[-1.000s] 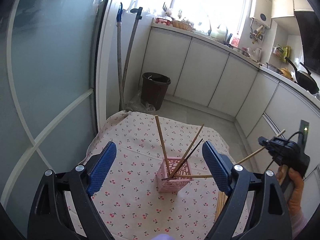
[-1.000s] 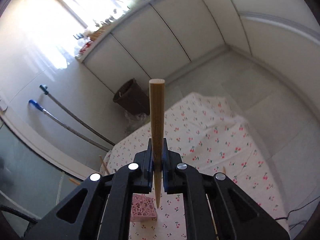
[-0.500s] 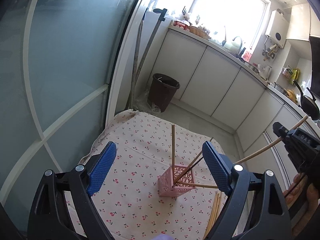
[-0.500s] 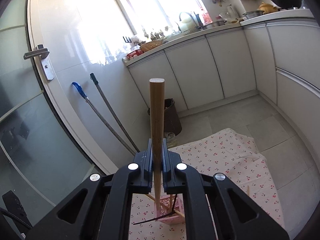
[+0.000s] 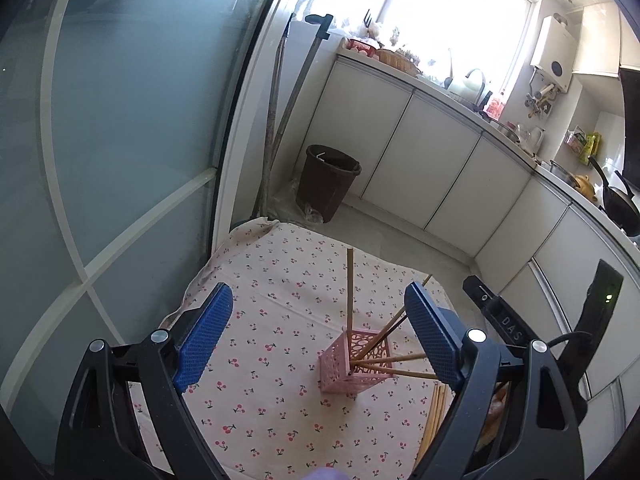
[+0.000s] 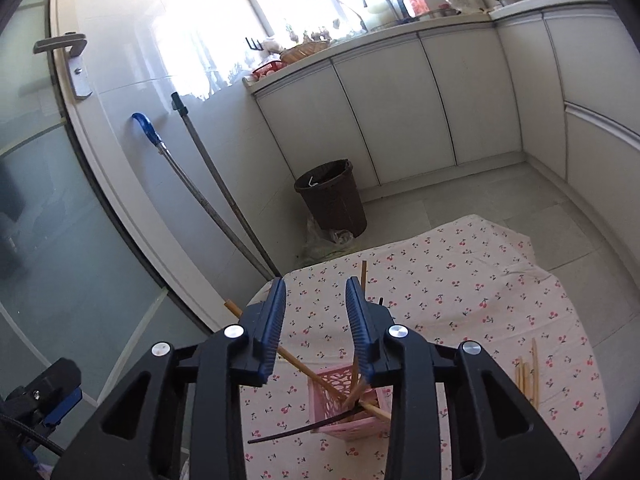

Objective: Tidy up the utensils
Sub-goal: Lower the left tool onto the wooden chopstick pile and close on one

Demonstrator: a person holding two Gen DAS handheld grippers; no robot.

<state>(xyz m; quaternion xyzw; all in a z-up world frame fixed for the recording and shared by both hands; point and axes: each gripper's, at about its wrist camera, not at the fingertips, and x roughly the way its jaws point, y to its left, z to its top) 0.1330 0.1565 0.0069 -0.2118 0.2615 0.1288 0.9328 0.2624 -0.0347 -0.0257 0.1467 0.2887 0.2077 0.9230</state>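
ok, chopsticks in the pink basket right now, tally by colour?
Wooden chopsticks: 4
Black chopstick: 1
Total in the pink basket: 5
Not counted: the loose wooden sticks on the cloth beside it, too bunched to separate.

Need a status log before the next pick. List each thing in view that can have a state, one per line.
Right gripper: jaws just opened, nothing between them.
Left gripper: open, empty.
Pink basket: upright, chopsticks leaning inside.
Loose chopsticks: lying flat on the cherry-print cloth.
Brown bin: upright, uncovered.
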